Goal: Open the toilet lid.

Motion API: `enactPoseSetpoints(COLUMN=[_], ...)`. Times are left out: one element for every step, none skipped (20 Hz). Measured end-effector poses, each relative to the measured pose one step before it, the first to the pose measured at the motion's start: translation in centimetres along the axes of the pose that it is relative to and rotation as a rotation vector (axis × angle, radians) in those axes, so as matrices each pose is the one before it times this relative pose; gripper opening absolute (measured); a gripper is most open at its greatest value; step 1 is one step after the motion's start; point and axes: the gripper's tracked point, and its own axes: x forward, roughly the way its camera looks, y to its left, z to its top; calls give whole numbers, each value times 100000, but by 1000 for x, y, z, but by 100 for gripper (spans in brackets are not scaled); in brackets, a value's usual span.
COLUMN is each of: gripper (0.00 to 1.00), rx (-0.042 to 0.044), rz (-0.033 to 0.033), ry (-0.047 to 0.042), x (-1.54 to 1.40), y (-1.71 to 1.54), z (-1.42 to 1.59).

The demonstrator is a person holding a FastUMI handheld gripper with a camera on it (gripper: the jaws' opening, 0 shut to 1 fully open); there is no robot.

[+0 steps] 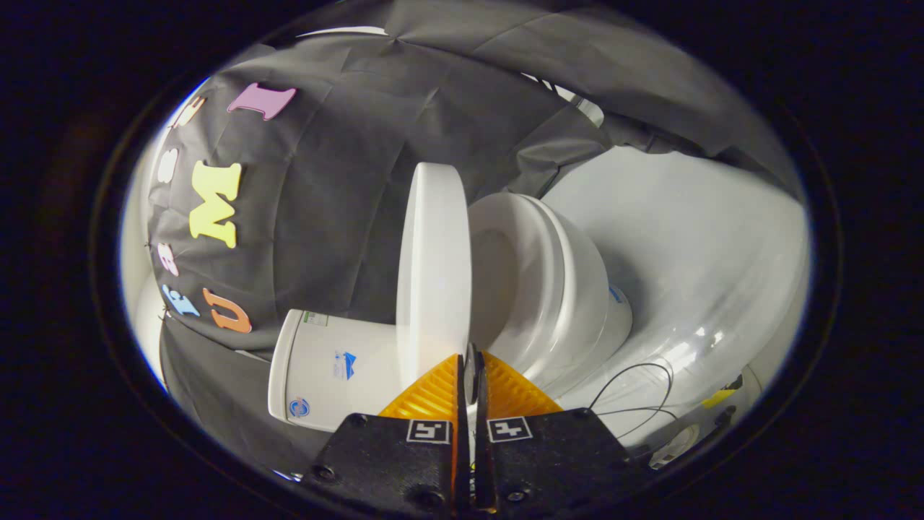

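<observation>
Lid (432,267) raised, tool (471,372) fingers together.

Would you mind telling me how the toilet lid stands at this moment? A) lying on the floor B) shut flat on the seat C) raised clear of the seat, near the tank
C: the toilet lid stands lifted off the seat, beside the tank, just beyond the closed gripper.

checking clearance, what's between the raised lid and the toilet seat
Nothing: an open gap separates the lid from the seat in the gripper view. The gripper is shut, tips at the lid's edge.
</observation>
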Motion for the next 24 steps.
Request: enactPoseSetpoints(gripper=[6,6,6,6,6,6,6,6,6,6,6,6,6,6,6,6,6,6,6,6,6,6,6,6], rx=[-441,-600,-530,-1003,-949,-1124,-978,-1217,-1484,-1766,-2040,-550,-679,-185,-518,-1293,-982,-936,-472,-814,-1427,-1441,-1678,-1767], rz=[213,332,360,583,686,500,241,119,49,301,667,319,224,-492,-754,-679,-518,-131,404,417,-15,-672,-862,-563], ry=[-101,-163,-30,-175,-57,62,75,58,164,-433,96,-193,238,-144,-56,-277,-399,-124,-556,-119,-299,-196,-322,-267], x=[-49,-110,-192,-142,-77,21,0,53,-17,-148,-172,-67,32,17,-29,-60,-45,-114,-71,-78,-114,-71,-25,7], y=[450,362,392,522,535,654,679,591,595,663,680,539,648,326,320,161,101,398,692,625,500,439,351,487], z=[-74,37,51,-60,21,-24,-66,-95,-63,-15,48,17,-64,-3,-14,11,-53,6,-101,27,-154,-25,-7,-76])
